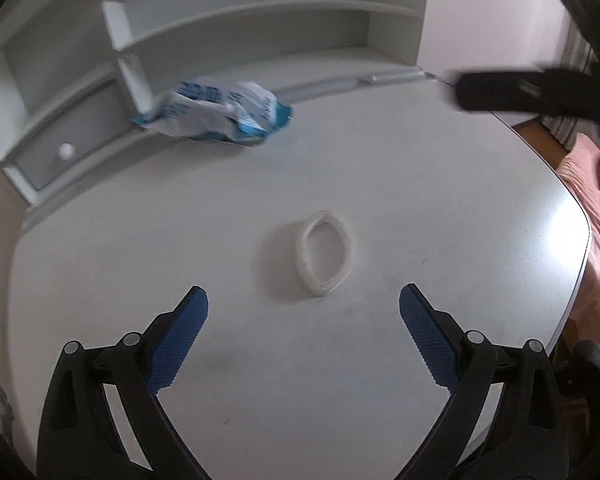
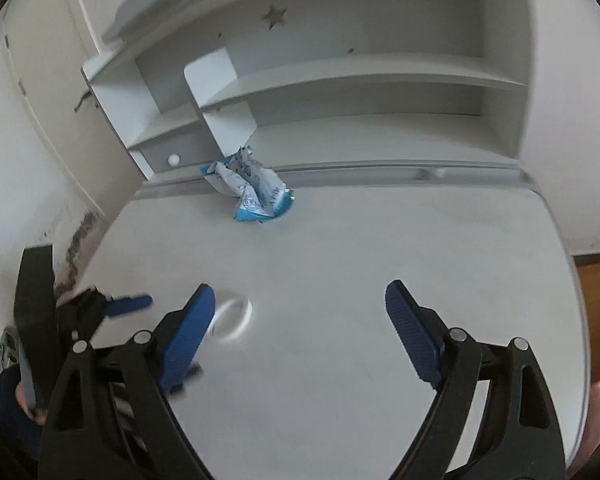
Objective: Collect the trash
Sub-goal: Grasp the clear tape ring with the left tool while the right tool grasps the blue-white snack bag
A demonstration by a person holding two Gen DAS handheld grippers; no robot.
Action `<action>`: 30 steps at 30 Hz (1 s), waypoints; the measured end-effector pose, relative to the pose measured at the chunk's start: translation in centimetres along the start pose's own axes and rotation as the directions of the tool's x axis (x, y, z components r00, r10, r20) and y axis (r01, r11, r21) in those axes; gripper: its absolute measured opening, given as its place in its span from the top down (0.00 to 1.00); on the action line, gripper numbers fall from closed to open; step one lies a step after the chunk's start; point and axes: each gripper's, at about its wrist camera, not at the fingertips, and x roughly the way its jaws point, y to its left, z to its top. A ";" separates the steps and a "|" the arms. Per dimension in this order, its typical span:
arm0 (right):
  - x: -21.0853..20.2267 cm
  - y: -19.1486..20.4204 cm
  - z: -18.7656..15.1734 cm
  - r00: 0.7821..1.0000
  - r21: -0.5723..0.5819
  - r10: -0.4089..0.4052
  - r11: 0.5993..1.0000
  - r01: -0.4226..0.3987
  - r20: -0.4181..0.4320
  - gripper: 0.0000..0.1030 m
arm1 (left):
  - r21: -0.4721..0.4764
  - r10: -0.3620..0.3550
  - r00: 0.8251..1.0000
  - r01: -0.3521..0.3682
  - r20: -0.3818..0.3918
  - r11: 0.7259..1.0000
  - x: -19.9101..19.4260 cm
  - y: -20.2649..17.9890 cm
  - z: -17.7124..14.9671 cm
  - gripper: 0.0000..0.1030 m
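left gripper (image 1: pixel 304 312): my jaws stand wide apart, nothing between them.
right gripper (image 2: pixel 300 308): jaws spread wide too, empty.
white ring (image 1: pixel 325 253): lies flat on the surface (image 1: pixel 440 184) just ahead of my left gripper, slightly right of its centre line; its long axis runs roughly away from me.
crumpled wrapper (image 1: pixel 216 114): blue and white, far across the surface against the foot of the shelf unit (image 1: pixel 260 24), ahead and left.
nearer hand: i judge the left for the ring; in the right view the ring (image 2: pixel 236 312) sits beside that gripper's left finger (image 2: pixel 190 330), off line.
open room: bare surface all round the ring; the surface edge falls away on the right, and the shelf divider crowds the wrapper.
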 end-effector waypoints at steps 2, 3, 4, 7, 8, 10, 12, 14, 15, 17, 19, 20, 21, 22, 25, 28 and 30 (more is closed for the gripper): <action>1.7 0.4 0.9 1.000 -0.007 0.004 1.000 -0.004 -0.016 0.18 | 0.007 -0.017 1.000 0.017 -0.011 1.000 1.1 -0.1 0.4 0.09; 2.1 0.3 1.2 1.000 -0.009 0.006 1.000 -0.007 -0.021 0.18 | 0.010 -0.018 1.000 0.018 -0.016 1.000 1.3 -0.1 0.3 0.09; 2.7 0.3 1.5 1.000 -0.010 0.004 1.000 -0.004 -0.028 0.18 | 0.011 -0.020 1.000 0.021 -0.022 1.000 1.7 0.1 0.6 0.09; 4.6 0.4 2.4 0.999 -0.009 0.004 1.000 -0.004 -0.045 0.18 | -0.010 -0.044 0.998 0.043 -0.049 0.999 2.7 0.7 0.9 0.11; 5.3 0.6 2.9 0.999 -0.010 0.003 1.000 -0.004 -0.049 0.18 | -0.011 -0.047 0.997 0.046 -0.058 0.999 3.0 0.8 0.9 0.19; 6.2 0.7 3.5 0.999 -0.015 0.002 1.000 -0.002 -0.053 0.18 | 0.001 -0.028 0.998 0.028 -0.048 1.000 3.1 0.9 0.9 0.35; 7.4 1.1 4.2 0.998 -0.030 -0.004 1.000 0.002 -0.062 0.18 | 0.022 0.001 1.000 -0.001 -0.031 1.000 2.7 0.8 0.8 0.66; 8.5 1.6 4.9 0.997 -0.050 -0.010 0.999 0.006 -0.070 0.18 | -0.013 -0.027 0.999 0.026 -0.037 1.000 2.4 1.3 0.5 0.67; 9.1 1.9 5.2 0.997 -0.060 -0.013 0.998 0.008 -0.074 0.18 | -0.011 -0.023 0.999 0.023 -0.029 1.000 2.2 1.3 0.4 0.67; 10.2 2.7 5.8 0.997 -0.092 -0.021 0.996 0.014 -0.073 0.18 | -0.010 0.002 1.000 -0.002 -0.006 1.000 1.6 1.6 0.1 0.68; 11.3 3.6 6.3 0.997 -0.125 -0.027 0.992 0.018 -0.068 0.18 | -0.041 -0.010 1.000 0.010 0.005 0.999 0.6 2.6 -0.3 0.68; 12.1 4.4 6.7 0.997 -0.156 -0.038 0.987 0.027 -0.068 0.18 | -0.052 -0.011 1.000 0.012 0.013 0.999 0.3 2.9 -0.3 0.68; 12.8 5.0 6.9 0.997 -0.180 -0.047 0.983 0.034 -0.068 0.18 | -0.062 -0.006 1.000 0.007 0.023 0.998 -0.2 3.5 -0.4 0.68; 13.5 5.7 7.2 0.996 -0.208 -0.058 0.977 0.043 -0.067 0.18 | -0.066 0.001 1.000 0.001 0.031 0.998 -0.5 3.9 -0.3 0.68; 15.6 7.2 8.1 0.994 -0.256 -0.086 0.964 0.066 -0.067 0.18 | -0.095 0.035 0.998 -0.030 0.052 0.995 -1.4 5.8 -0.3 0.68; 17.7 7.8 8.7 0.987 -0.271 -0.129 0.957 0.100 -0.090 0.18 | -0.131 0.059 0.996 -0.051 0.062 0.990 -1.7 7.2 -0.6 0.68; 19.0 7.8 8.8 0.983 -0.278 -0.141 0.955 0.105 -0.113 0.18 | -0.157 0.067 0.996 -0.056 0.063 0.986 -1.6 7.9 -0.8 0.68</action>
